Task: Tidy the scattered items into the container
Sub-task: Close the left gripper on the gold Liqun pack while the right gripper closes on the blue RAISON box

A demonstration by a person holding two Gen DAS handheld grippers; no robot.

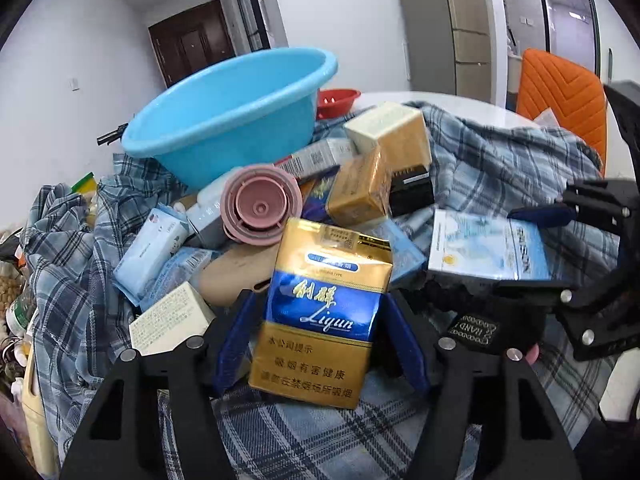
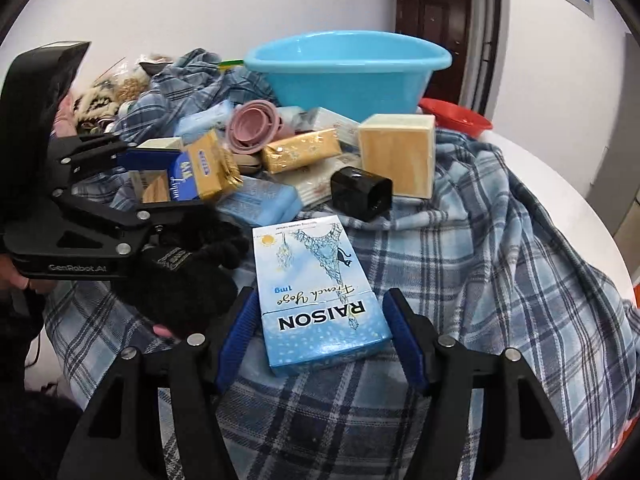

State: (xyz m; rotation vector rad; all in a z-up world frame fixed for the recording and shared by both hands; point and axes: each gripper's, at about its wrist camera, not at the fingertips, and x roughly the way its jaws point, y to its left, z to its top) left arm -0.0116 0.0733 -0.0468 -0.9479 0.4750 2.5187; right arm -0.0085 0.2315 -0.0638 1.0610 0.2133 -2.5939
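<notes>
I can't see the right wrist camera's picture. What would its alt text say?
The right gripper straddles a light-blue Raison cigarette box lying on a plaid cloth. Behind it lies a heap of packets before a blue plastic basin; at left, the left gripper has a gold-and-blue cigarette pack between its fingers.

Approach to the round light-blue plastic basin (image 2: 347, 76) is obstructed: a pink ribbed plastic funnel (image 2: 252, 127), gold foil-wrapped packs (image 2: 302, 150), a cream-and-tan cardboard box (image 2: 398, 156) and a small black cube (image 2: 362, 194) crowd its near side. Right of the heap, plaid cloth (image 2: 500, 248) lies bare (passable).
</notes>
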